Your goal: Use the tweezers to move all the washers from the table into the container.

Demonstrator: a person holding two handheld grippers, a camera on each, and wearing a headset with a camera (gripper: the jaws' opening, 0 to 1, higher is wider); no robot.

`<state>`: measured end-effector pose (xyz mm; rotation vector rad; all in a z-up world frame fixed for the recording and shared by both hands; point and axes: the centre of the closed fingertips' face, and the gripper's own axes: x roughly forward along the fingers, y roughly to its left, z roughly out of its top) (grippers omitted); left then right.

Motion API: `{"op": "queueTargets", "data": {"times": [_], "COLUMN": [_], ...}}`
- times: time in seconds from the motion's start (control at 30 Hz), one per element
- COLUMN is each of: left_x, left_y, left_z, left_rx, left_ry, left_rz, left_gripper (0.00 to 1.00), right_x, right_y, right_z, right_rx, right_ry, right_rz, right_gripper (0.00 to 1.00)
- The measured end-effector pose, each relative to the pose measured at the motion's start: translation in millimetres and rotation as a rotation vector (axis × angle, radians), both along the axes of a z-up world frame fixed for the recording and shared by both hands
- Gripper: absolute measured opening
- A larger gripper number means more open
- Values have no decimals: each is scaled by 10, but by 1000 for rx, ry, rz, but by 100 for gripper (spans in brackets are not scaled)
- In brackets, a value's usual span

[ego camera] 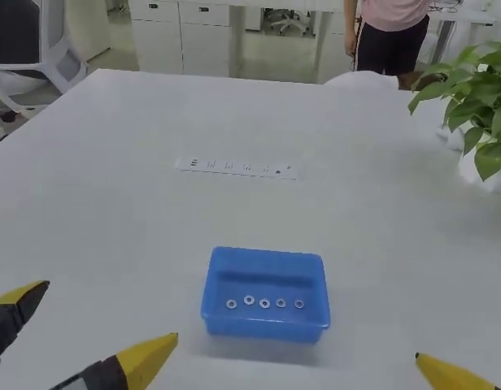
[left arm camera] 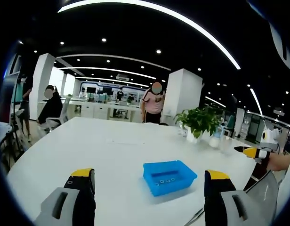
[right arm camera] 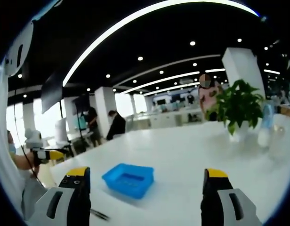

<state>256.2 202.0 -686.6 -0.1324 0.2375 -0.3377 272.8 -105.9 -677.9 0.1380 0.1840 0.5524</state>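
1. My left gripper (ego camera: 102, 315) and right gripper (right arm camera: 146, 171) hang low over the near table (ego camera: 112, 211), both with jaws wide apart and empty.
2. A thin dark sliver, perhaps the tweezers (right arm camera: 100, 214), lies by my right gripper; I cannot tell for sure.
3. The blue container (ego camera: 263, 322) sits straight ahead between the grippers, its long side across me, nearer the left one.
4. Five washers (ego camera: 264, 303) lie in a row inside it. I see none on the table, so I judge the task finished.
5. The power strip (ego camera: 234, 166) and plant (ego camera: 478, 97) stand well apart, with open room all round.
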Motion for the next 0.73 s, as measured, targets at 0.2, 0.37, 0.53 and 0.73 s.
{"op": "queueTargets", "data": {"times": [0.2, 0.37, 0.53, 0.73], "left_x": [20, 26, 19, -69], "left_y": [32, 61, 105, 195], "left_z": [28, 47, 18, 35], "left_rx": [-19, -36, -43, -29], "left_ry": [-9, -23, -21, -23], "left_rz": [2, 4, -2, 6], "left_gripper": [99, 99, 99, 99], "right_x": [-44, -66, -74, -67], "right_y": [32, 32, 31, 149], "right_z": [28, -7, -18, -32], "right_rx": [3, -24, -24, -12], "right_ry": [-5, 5, 3, 9], "right_rz": [-2, -5, -26, -8], "right_gripper": [99, 99, 99, 99]}}
